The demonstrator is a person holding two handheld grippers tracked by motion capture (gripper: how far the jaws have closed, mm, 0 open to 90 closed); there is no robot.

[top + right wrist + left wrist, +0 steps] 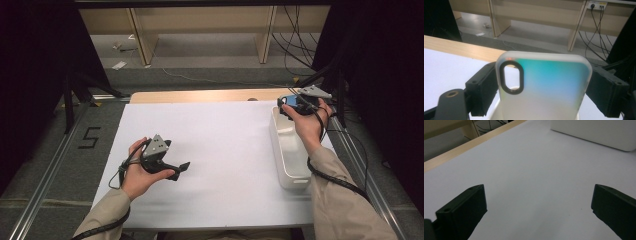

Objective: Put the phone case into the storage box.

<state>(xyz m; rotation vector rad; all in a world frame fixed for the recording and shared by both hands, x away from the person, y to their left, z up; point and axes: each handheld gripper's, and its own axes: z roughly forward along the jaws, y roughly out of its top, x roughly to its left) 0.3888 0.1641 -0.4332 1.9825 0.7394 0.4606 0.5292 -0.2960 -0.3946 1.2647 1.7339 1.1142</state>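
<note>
- High view: right gripper (290, 106) is up over the far end of the white bin (280, 150), something blue between its jaws. Left gripper (170, 167) rests low on the white table (220, 135), well to the left of the bin, jaws spread, nothing in them.
- Left gripper view: both black jaws stand wide apart over bare table. A corner of the bin (599, 132) sits far off at top right. This hand looks idle.
- Right gripper view: jaws clamp the two long edges of a phone case (544, 87), frosted with a teal-blue tint, camera cutout at upper left. The case stands upright, and the bin rim (496, 110) shows just below it.
- Progress, my read: pickup is done and the case is carried, held right above the bin. Whether it is going in or coming out can't be told. If going in, what's left is lowering it, opening the jaws and pulling the hand away.
- The bin's inside looks empty as far as it shows.
</note>
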